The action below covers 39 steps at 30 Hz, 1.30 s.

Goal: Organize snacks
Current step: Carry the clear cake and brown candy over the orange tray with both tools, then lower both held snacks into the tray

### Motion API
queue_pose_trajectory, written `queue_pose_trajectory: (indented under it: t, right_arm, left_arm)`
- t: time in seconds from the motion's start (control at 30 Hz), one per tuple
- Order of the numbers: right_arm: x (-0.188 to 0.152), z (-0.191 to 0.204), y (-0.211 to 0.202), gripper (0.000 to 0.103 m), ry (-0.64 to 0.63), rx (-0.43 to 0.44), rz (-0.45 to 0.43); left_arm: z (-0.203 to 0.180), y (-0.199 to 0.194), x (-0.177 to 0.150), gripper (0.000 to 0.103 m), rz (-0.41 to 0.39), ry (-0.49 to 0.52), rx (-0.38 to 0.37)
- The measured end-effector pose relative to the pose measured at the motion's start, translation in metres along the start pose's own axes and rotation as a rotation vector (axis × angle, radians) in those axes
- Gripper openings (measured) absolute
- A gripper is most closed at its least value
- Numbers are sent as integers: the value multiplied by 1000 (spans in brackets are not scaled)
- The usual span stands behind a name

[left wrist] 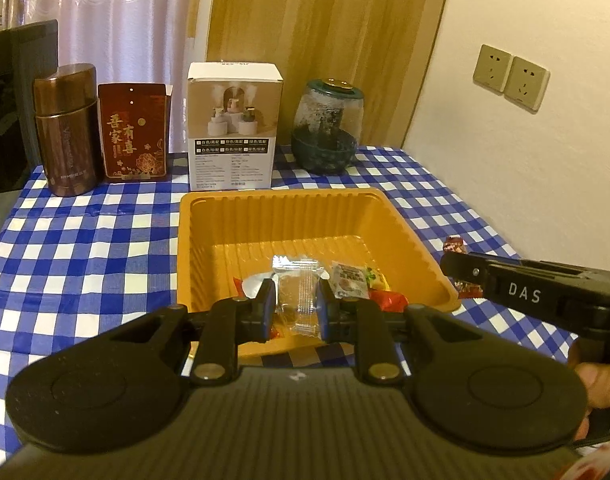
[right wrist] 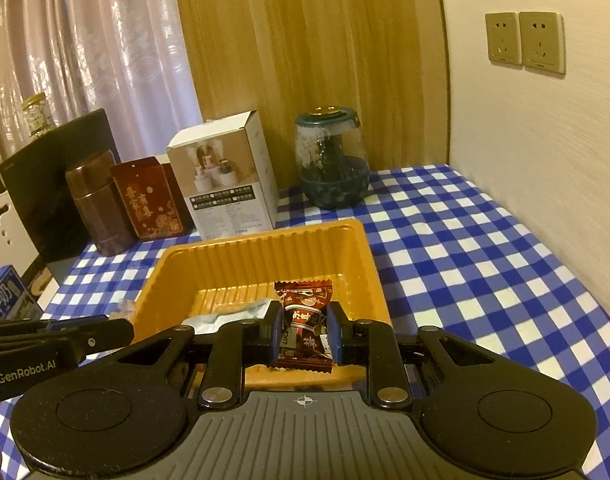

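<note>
An orange plastic tray (left wrist: 281,216) sits on the blue checked tablecloth, with several wrapped snacks (left wrist: 349,280) on its floor. My left gripper (left wrist: 296,307) is shut on a clear-wrapped snack (left wrist: 299,294), held over the tray's near edge. My right gripper (right wrist: 305,330) is shut on a dark red wrapped candy (right wrist: 305,320), also above the near part of the orange tray (right wrist: 265,248). From the left wrist the right gripper (left wrist: 461,268) shows at the tray's right side with its red candy (left wrist: 453,246) poking out. The left gripper (right wrist: 121,330) enters the right wrist view from the left.
Along the back stand a brown canister (left wrist: 67,132), a red tin (left wrist: 133,136), a white product box (left wrist: 235,128) and a glass jar with a dark lid (left wrist: 329,128). A wall with sockets (left wrist: 511,78) borders the table on the right. A milk carton (right wrist: 9,300) sits at the left.
</note>
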State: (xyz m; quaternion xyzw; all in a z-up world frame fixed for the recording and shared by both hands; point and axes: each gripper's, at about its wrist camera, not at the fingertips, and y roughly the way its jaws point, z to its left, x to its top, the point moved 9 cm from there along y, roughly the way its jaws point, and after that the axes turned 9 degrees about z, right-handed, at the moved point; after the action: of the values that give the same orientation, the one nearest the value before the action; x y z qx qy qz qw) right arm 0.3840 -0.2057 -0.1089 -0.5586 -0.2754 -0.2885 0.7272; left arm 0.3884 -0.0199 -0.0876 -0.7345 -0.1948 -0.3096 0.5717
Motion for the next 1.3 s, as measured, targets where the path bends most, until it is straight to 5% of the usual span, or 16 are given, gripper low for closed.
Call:
queue_pose_trajectory:
  t: [1.3]
  right_arm:
    - [32, 1, 78, 24, 52, 27, 38]
  left_arm:
    - [35, 73, 35, 19, 40, -45, 46]
